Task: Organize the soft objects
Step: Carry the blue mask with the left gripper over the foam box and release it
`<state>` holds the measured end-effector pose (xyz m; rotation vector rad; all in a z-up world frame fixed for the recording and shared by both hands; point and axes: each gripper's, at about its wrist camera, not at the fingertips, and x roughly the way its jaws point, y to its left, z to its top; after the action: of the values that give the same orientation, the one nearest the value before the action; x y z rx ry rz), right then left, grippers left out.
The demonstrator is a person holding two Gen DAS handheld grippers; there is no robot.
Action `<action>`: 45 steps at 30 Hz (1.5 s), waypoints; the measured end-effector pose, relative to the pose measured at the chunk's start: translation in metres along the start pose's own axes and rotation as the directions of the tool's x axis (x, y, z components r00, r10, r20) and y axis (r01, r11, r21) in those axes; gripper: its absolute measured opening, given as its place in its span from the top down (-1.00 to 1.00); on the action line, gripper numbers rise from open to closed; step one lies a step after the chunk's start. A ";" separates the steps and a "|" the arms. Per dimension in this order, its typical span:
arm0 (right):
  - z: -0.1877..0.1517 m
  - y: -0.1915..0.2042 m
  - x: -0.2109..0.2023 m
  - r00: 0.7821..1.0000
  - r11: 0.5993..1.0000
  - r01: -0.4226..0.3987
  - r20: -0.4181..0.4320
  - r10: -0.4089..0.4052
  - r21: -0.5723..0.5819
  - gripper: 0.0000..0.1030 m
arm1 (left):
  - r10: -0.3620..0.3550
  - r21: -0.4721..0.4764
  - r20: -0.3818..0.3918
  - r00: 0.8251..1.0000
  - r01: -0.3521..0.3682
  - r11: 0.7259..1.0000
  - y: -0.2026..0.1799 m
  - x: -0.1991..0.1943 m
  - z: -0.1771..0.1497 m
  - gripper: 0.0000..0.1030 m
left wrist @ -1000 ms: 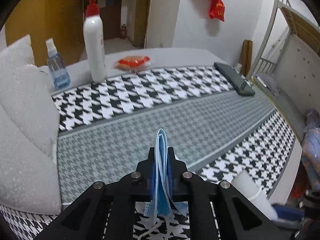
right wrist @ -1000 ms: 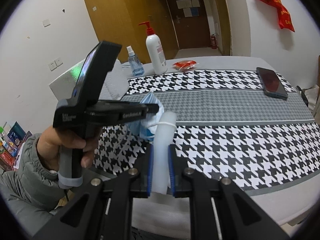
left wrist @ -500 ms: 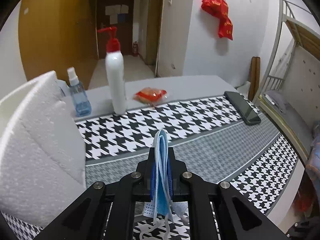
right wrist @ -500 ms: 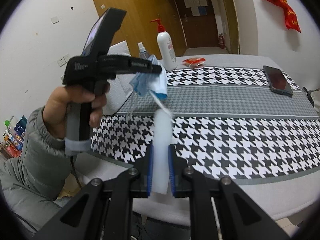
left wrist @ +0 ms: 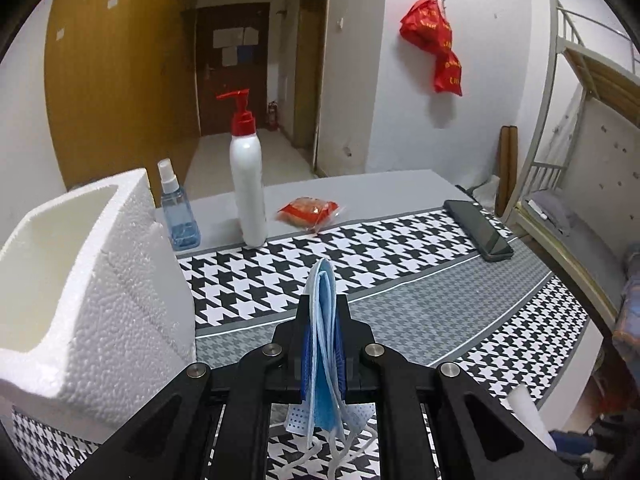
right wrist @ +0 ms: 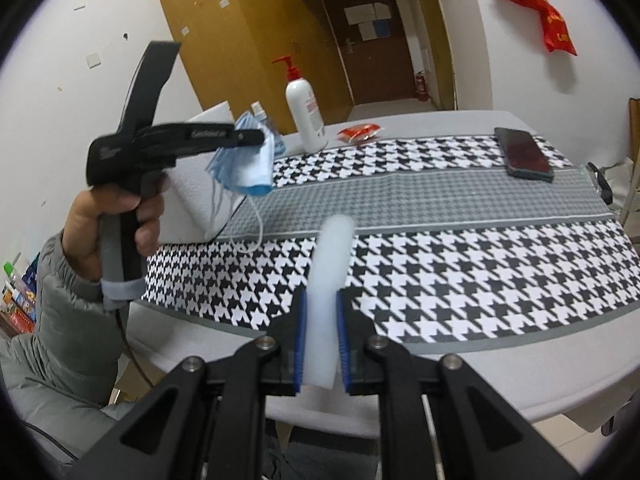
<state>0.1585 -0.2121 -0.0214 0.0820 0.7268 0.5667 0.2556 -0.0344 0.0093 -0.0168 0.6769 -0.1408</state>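
Now, masks: a bunch of blue face masks [left wrist: 323, 344], pinched upright, ear loops dangling, held in the air above the table.
Left gripper [left wrist: 322, 354]: jaws clamped on the masks, just right of the white foam box [left wrist: 86, 300].
Foam strip [right wrist: 329, 276]: white, sticking forward over the houndstooth cloth [right wrist: 460, 264].
Right gripper [right wrist: 321, 346]: jaws closed onto the foam strip.
Beyond: pump bottle [left wrist: 248, 176], spray bottle [left wrist: 178, 210], red packet [left wrist: 310, 209], phone [left wrist: 478, 229].

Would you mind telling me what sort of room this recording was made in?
Most likely a dormitory room. A metal bunk bed stands along one side, a table with a houndstooth cloth fills the middle, and a short hallway leads to a brown door with notices on it.
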 end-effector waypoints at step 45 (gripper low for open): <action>0.042 0.043 0.006 0.990 0.986 -0.108 0.079 0.119 -0.127 0.67 | 0.238 -0.132 0.205 0.949 -0.214 0.968 0.085 -0.113 0.045 0.79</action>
<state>0.1696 -0.1678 0.0180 0.0336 0.6041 0.7118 0.2068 0.0635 0.1098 -0.0581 0.4602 0.1188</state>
